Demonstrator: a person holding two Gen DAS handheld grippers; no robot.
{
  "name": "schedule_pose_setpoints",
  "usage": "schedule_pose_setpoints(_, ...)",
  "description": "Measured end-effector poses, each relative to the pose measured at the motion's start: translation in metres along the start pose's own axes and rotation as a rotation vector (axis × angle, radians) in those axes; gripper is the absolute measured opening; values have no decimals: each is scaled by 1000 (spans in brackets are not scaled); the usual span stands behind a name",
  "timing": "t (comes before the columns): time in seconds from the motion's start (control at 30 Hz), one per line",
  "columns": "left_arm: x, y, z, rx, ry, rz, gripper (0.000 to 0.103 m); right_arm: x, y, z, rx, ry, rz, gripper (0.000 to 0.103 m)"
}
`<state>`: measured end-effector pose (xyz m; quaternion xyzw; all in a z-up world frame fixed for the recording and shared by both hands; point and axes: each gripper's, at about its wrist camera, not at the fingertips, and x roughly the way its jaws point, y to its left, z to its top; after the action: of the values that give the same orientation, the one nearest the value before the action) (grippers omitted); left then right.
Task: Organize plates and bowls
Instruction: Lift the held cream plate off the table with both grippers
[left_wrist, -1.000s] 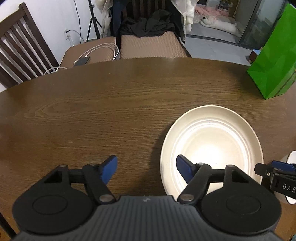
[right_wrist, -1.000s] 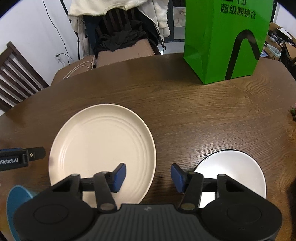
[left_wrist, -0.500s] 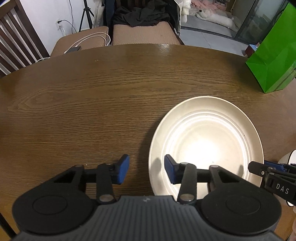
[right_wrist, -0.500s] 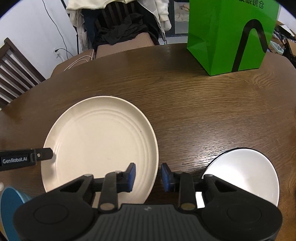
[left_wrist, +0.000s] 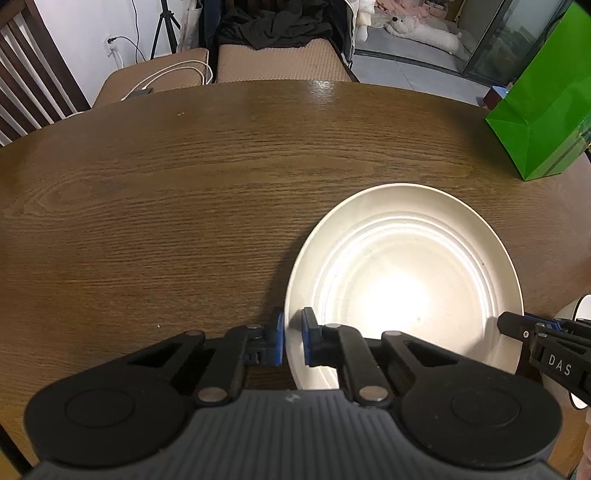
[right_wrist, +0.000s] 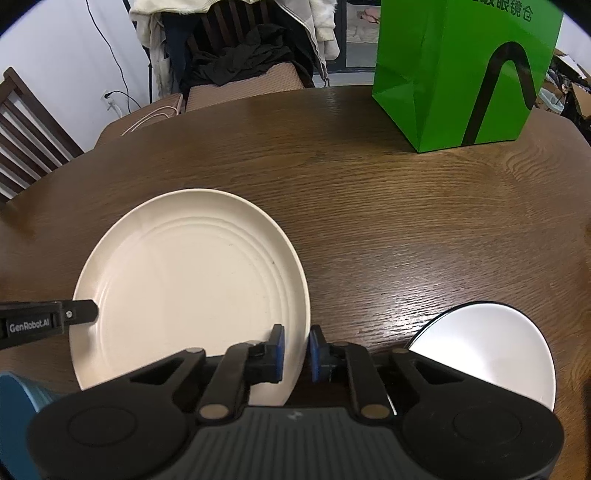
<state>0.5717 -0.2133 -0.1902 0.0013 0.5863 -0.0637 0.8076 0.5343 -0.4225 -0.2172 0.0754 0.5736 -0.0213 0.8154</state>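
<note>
Cream plate (left_wrist: 406, 280) lay on the wooden table (left_wrist: 166, 206), near the green bag (right_wrist: 458, 70); left gripper (left_wrist: 292, 341) and right gripper (right_wrist: 296, 352), jaws just closed, pinched its opposite rims.

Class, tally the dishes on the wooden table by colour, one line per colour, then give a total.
Cream plate: 1
White bowl with dark rim: 1
Blue dish, only partly in view at the frame edge: 1
Total: 3
</note>
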Motion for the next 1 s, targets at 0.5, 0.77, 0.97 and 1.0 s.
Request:
schedule_pose_setpoints(0.5, -22, -11, -3, -6, -63, 18, 10, -14, 4, 4, -2, -69, -9, 8)
schedule_pose_setpoints(0.77, -41, -12, 2, -9, -96, 14, 10, -30, 4, 11, 9, -105, -10, 8)
schedule_pose_setpoints(0.97, -56, -11, 4, -8, -120, 8, 10, -45, 5, 12, 9, -127, -8, 8)
schedule_pose_setpoints(1.0, -59, -11, 4, -9, -124, 8, 10, -48, 5, 12, 7, -130, -7, 8)
